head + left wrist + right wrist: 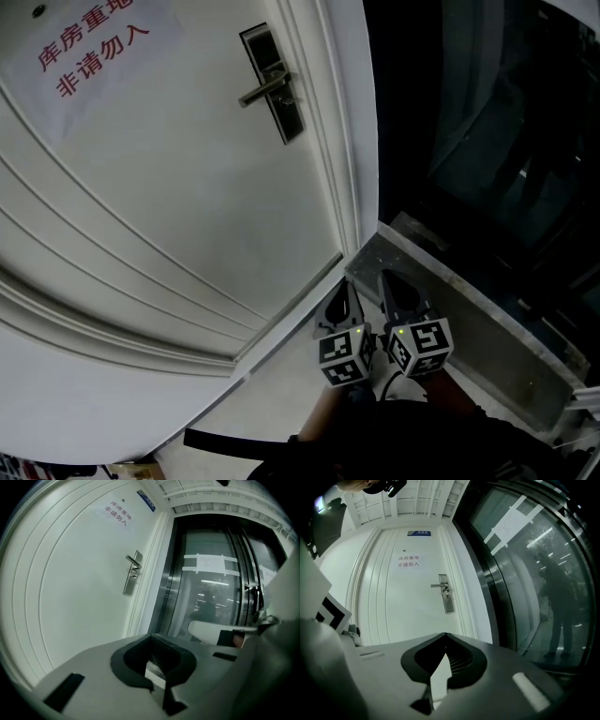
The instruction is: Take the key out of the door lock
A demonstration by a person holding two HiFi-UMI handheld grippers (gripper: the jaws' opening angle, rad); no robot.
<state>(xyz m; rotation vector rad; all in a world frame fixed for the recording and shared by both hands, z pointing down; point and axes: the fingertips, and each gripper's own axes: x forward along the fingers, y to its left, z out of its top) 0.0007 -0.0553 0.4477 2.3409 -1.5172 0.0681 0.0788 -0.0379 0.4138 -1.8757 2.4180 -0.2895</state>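
Note:
The white door carries a dark lock plate with a metal lever handle; the plate also shows in the left gripper view and the right gripper view. A small bit hangs under the handle, too small to tell as a key. Both grippers are held low, side by side, far below the lock and not touching the door. The left gripper is shut on nothing. The right gripper is shut too, empty.
A paper notice with red characters is stuck on the door's upper part. Dark glass panels stand right of the door frame, with a grey stone ledge at their foot. A blue sign sits above the door.

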